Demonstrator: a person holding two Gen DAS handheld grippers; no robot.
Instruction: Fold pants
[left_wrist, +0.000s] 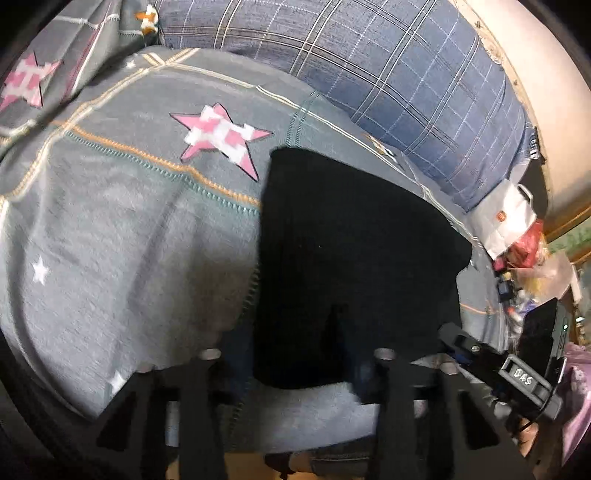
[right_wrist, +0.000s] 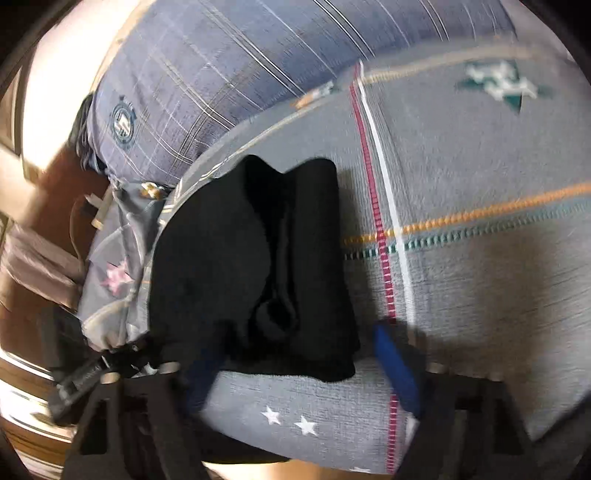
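A bed takes up most of both views, covered by a grey bedspread (left_wrist: 122, 236) printed with pink pixelated stars, small white stars and stitched stripes in orange, teal, red and white. Along its far side lies a long blue plaid pillow (left_wrist: 388, 74), which in the right wrist view carries a round crest. The pants (left_wrist: 351, 251) are black and lie on the bedspread near one edge of the bed as a compact folded bundle; in the right wrist view several stacked layers and a rolled fold show along the middle of the pile (right_wrist: 258, 258). Beyond that edge of the bed, in the left wrist view, sits a white paper bag (left_wrist: 506, 218) with a red plastic bag and small clutter just beside it. The left tongs (left_wrist: 295, 360) hang over the near end of the bundle with their fingers parted; they grip nothing, and the black cloth lies beyond and between the tips without being pinched. The right tongs (right_wrist: 291, 360), with blue pads (right_wrist: 397, 369), stand open at the near edge of the bundle; the near end of the pile lies between the pads, which do not press on it. Both views are blurred.
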